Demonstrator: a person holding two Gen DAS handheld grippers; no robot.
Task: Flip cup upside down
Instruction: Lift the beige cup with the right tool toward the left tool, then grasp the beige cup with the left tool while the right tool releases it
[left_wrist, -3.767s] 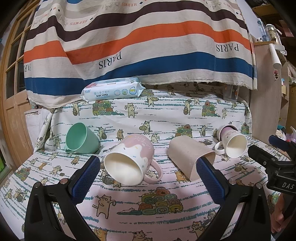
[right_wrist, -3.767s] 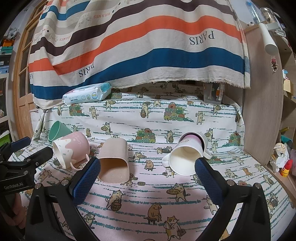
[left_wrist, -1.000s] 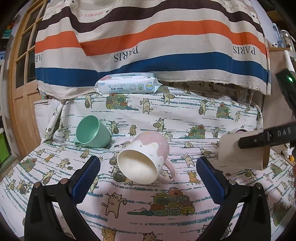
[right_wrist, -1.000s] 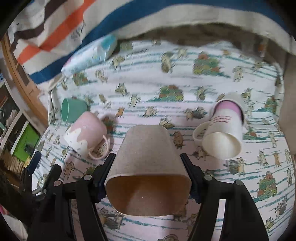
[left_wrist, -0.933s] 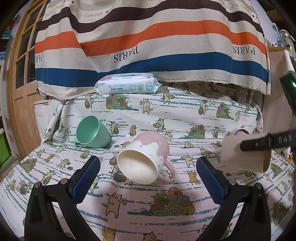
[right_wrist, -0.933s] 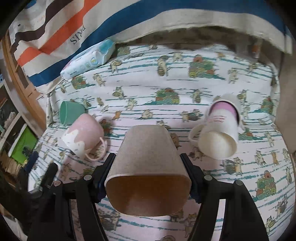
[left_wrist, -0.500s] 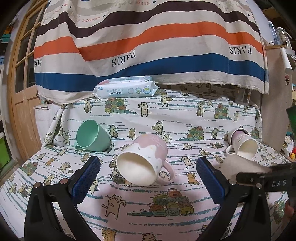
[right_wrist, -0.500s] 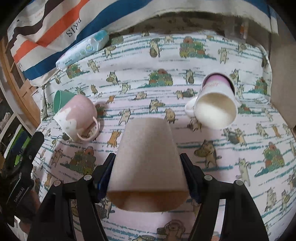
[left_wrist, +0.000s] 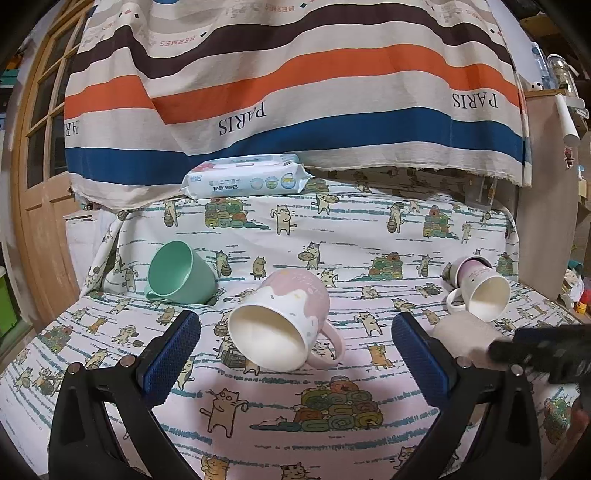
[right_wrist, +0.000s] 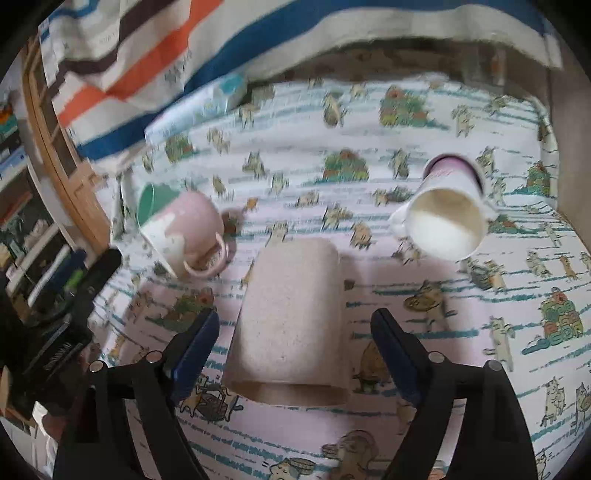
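A beige handleless cup stands upside down on the cat-print cloth, mouth down. My right gripper is open, its blue pads apart from the cup's sides. The cup also shows in the left wrist view, partly behind the right gripper's black body. My left gripper is open and empty, with a pink-and-white mug lying on its side between and beyond its fingers.
A green cup lies on its side at the left. A white-and-purple mug lies on its side at the right. A pack of baby wipes sits at the back under a striped cloth. A wooden door stands left.
My right gripper carried the beige cup down, set it mouth down on the cloth and opened its jaws off it. The left gripper has hardly moved.
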